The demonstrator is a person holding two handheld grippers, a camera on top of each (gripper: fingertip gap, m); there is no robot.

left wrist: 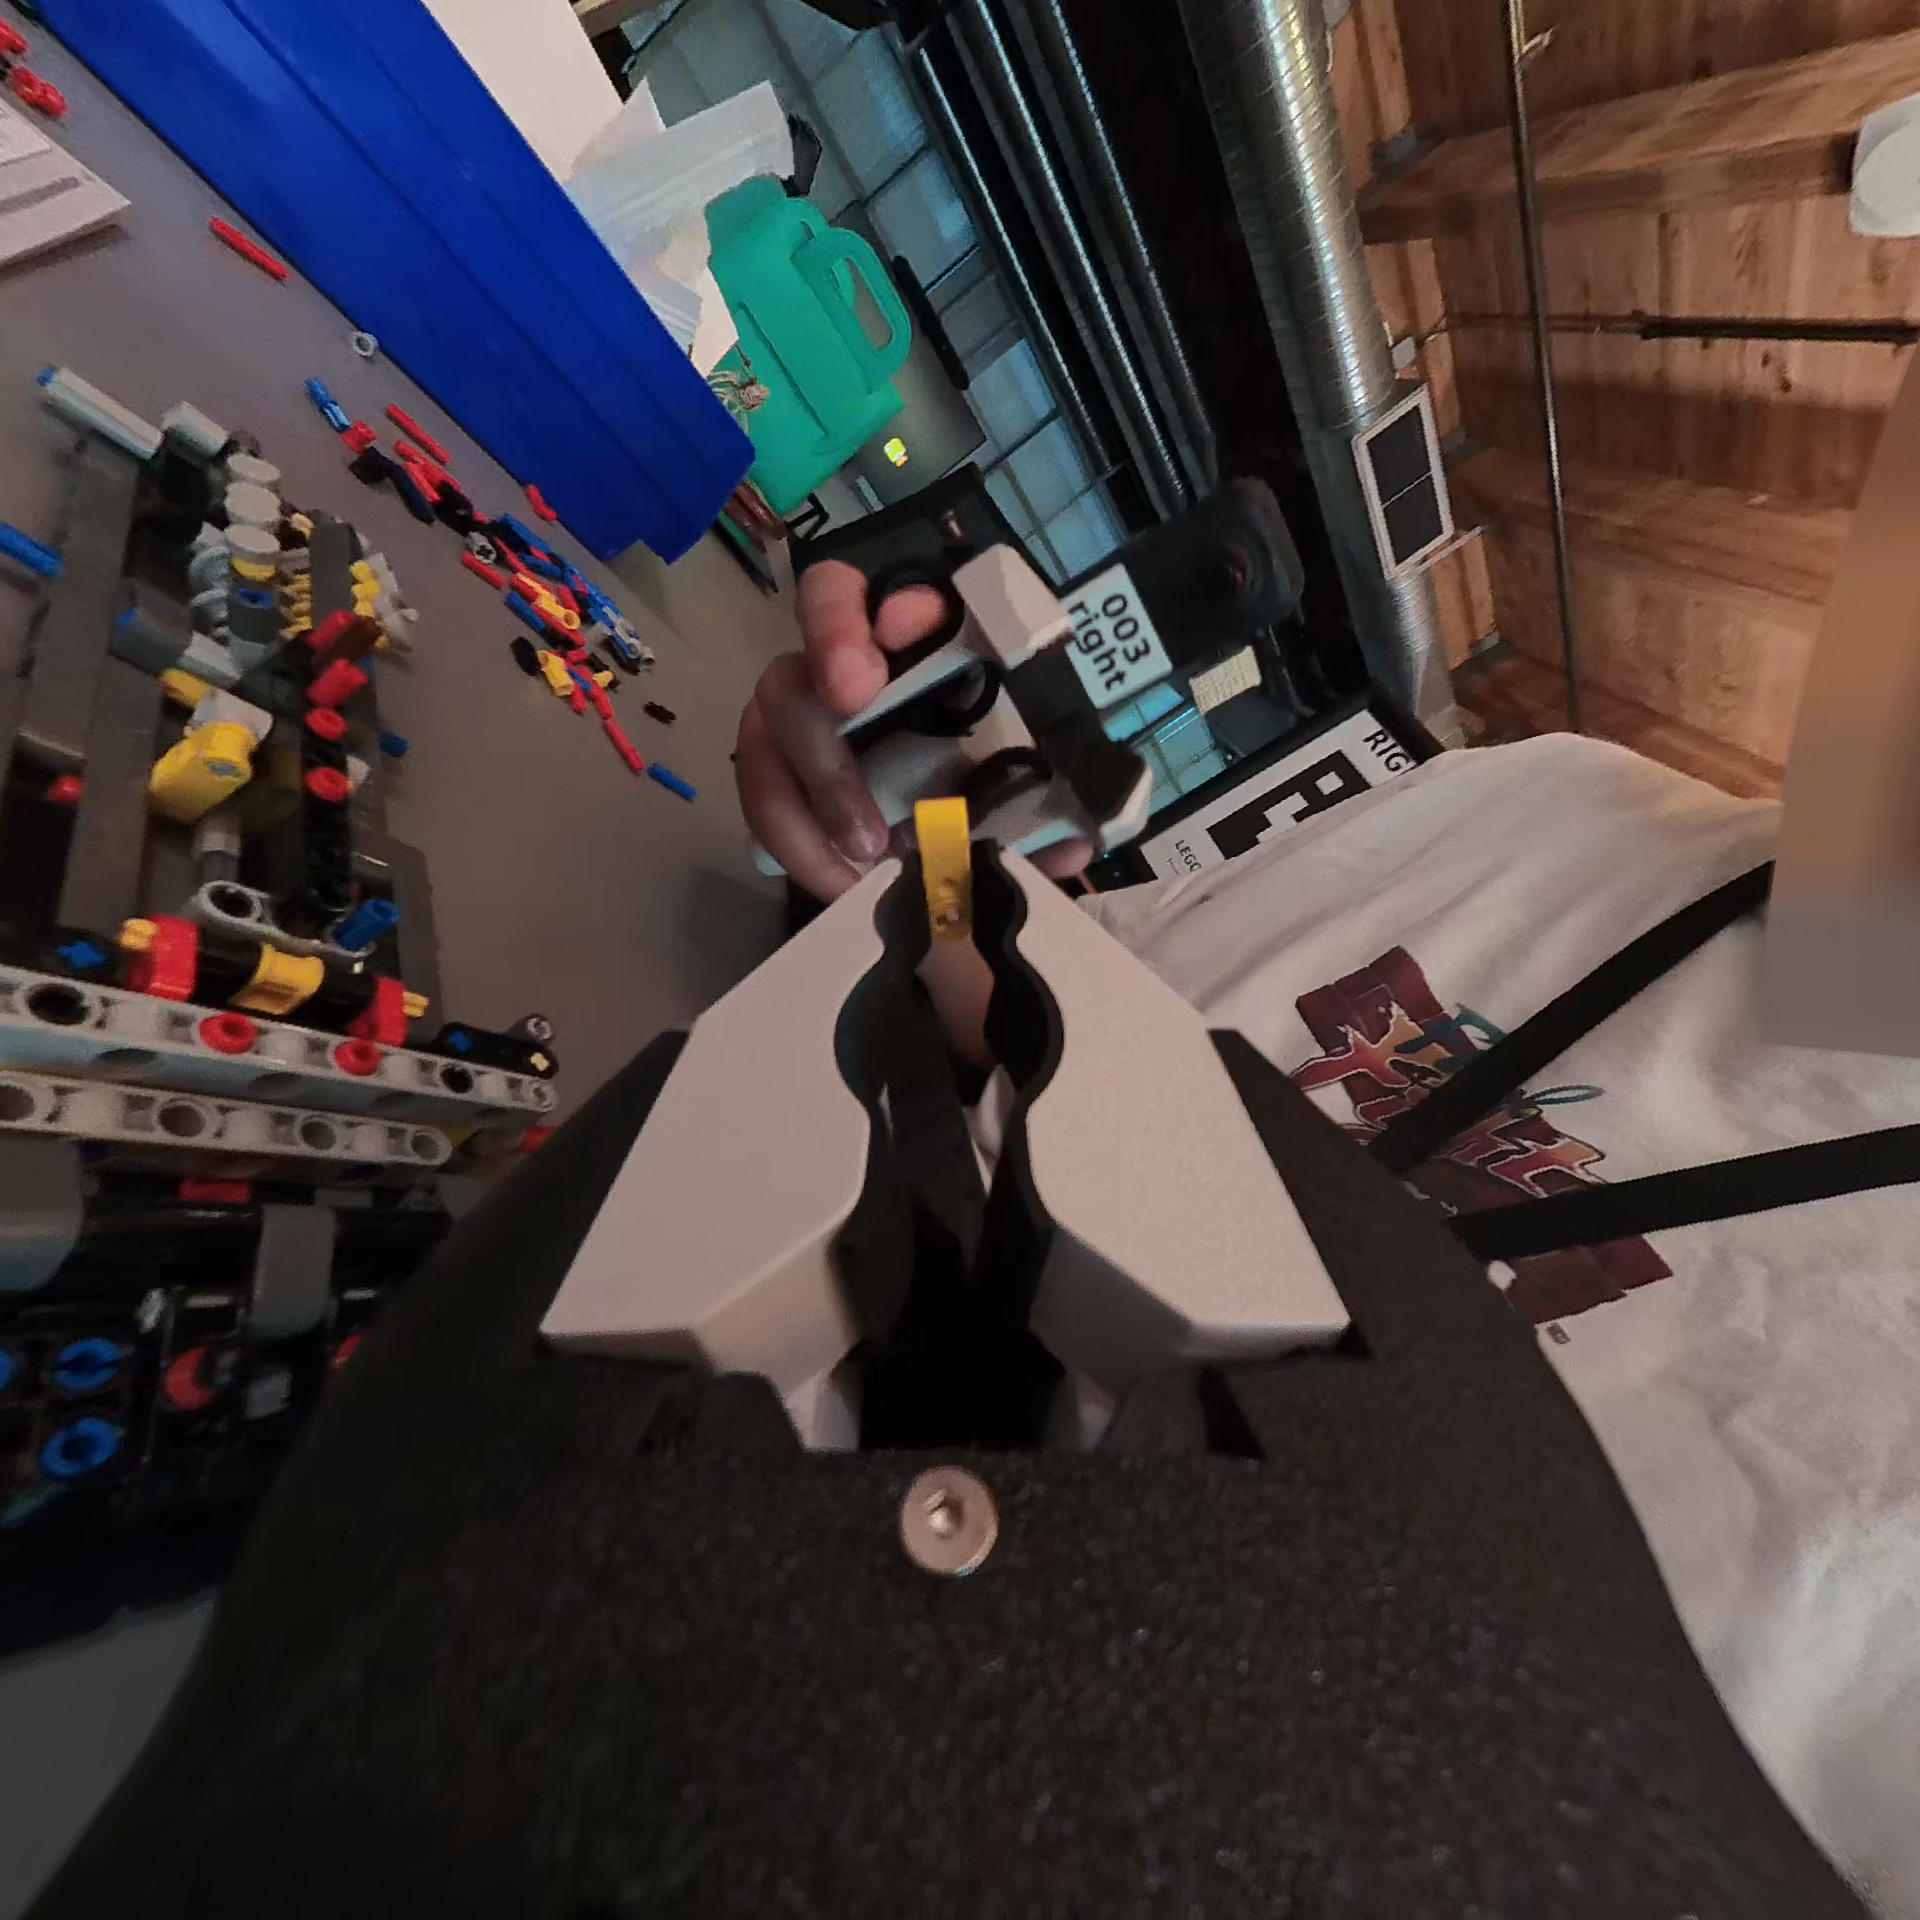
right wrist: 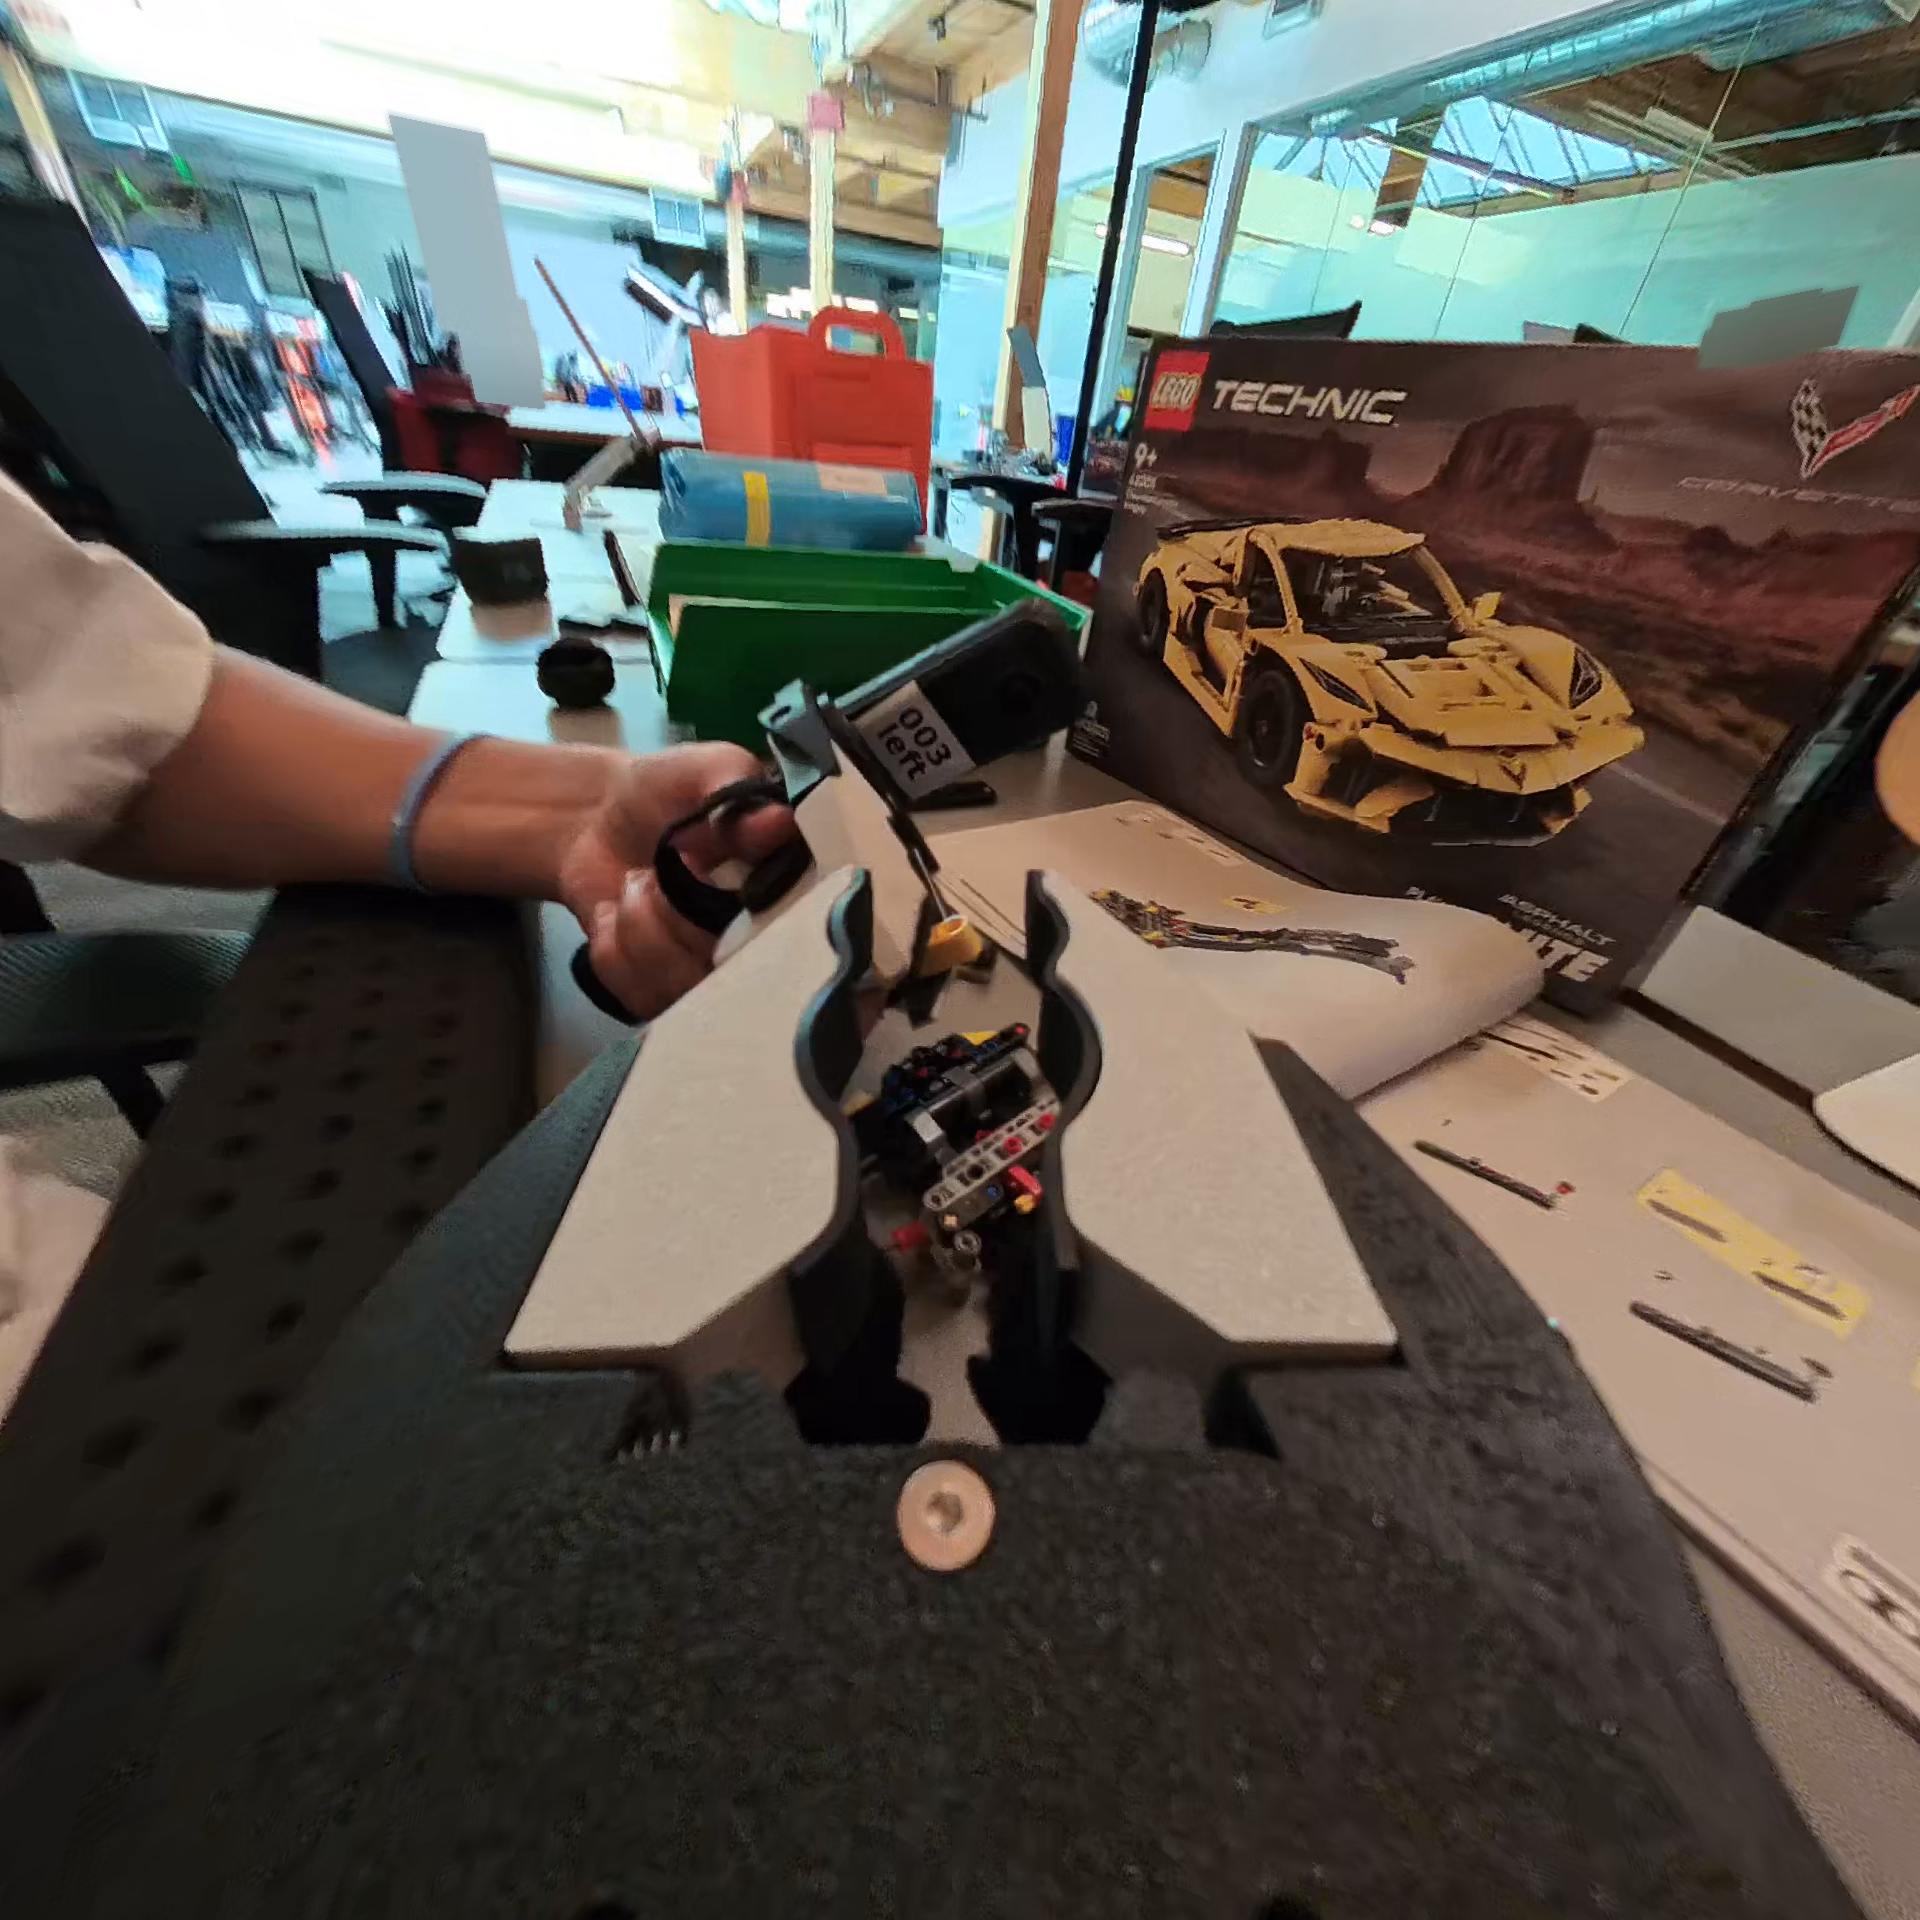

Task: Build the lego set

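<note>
The left wrist view showed the left gripper (left wrist: 943,883) pinching a small yellow plastic connector piece (left wrist: 943,871) at its fingertips, held in the air above the half-built grey-and-black beam chassis (left wrist: 239,914). Beyond that chassis loose red, blue and black pins (left wrist: 561,603) lay scattered, so most of the build seemed left to do. In the right wrist view the right gripper (right wrist: 948,904) stood parted and empty, the chassis framed between its fingers.
</note>
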